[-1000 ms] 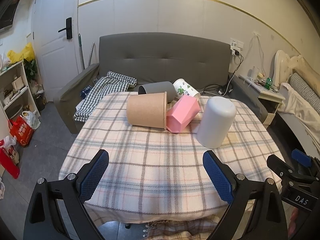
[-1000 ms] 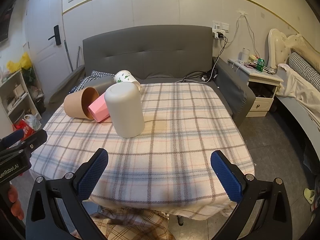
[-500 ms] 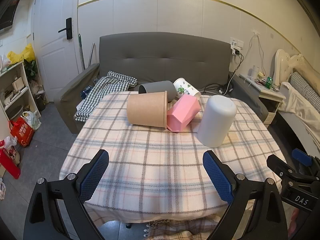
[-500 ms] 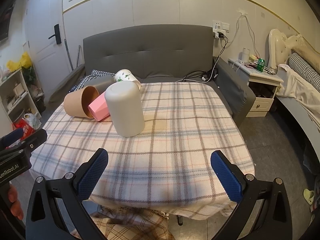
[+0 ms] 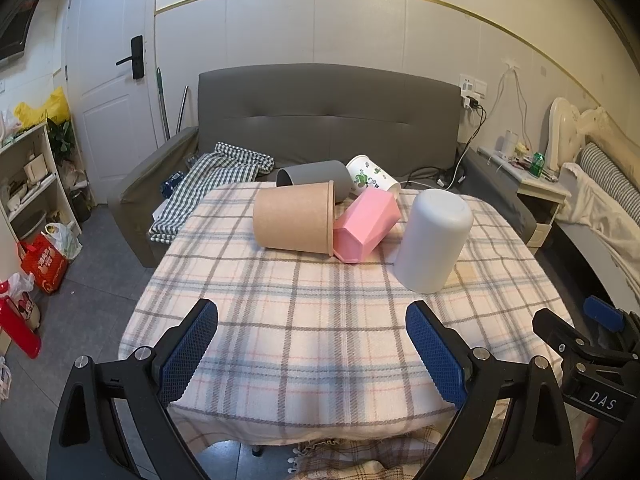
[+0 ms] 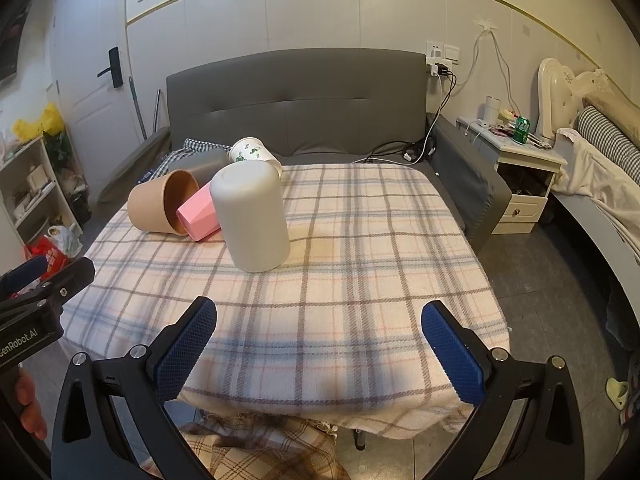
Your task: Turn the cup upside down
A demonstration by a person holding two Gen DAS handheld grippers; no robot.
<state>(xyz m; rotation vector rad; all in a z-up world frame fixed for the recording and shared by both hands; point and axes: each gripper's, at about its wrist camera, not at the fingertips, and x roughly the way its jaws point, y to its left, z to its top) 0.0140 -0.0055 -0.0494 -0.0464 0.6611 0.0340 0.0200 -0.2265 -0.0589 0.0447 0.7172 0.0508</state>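
Note:
A tall pale grey cup (image 5: 434, 241) (image 6: 252, 216) stands upside down, closed end up, on the plaid tablecloth (image 5: 320, 320). Behind it lie a tan cup (image 5: 294, 222) (image 6: 162, 202) on its side, a pink faceted cup (image 5: 366, 224) (image 6: 198, 216), a dark grey cup (image 5: 316, 178) (image 6: 198, 164) and a white cup with green print (image 5: 372, 176) (image 6: 254, 152). My left gripper (image 5: 312, 350) is open and empty over the table's near edge. My right gripper (image 6: 320, 350) is open and empty, also near the front edge, well short of the cups.
A grey sofa (image 5: 320, 120) stands behind the table with a checked cloth (image 5: 216, 180) on its seat. A shelf unit (image 5: 28, 184) is at the left, a nightstand (image 6: 520, 168) and bed (image 6: 600, 160) at the right. Cables (image 6: 420, 152) lie on the sofa.

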